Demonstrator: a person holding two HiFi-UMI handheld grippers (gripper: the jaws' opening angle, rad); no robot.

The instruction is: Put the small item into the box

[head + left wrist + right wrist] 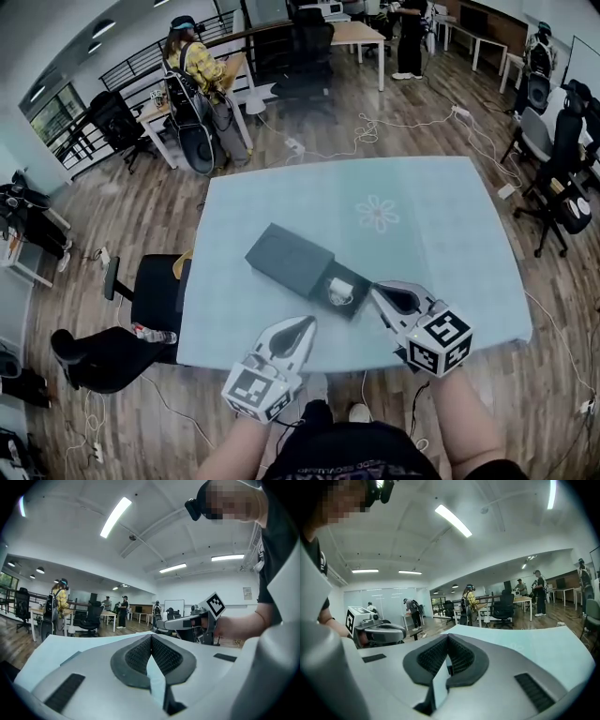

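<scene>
Shows small white item (339, 291) in open tray of dark grey rectangular box (289, 258) on pale blue tabletop (431, 216); item's form too small to resolve. Shows left gripper (307, 322) and right gripper (375, 292) with jaws together, empty, beside tray.

pale blue table (441, 216) carries one dark box (286, 255), lying slantwise near its front edge.
</scene>
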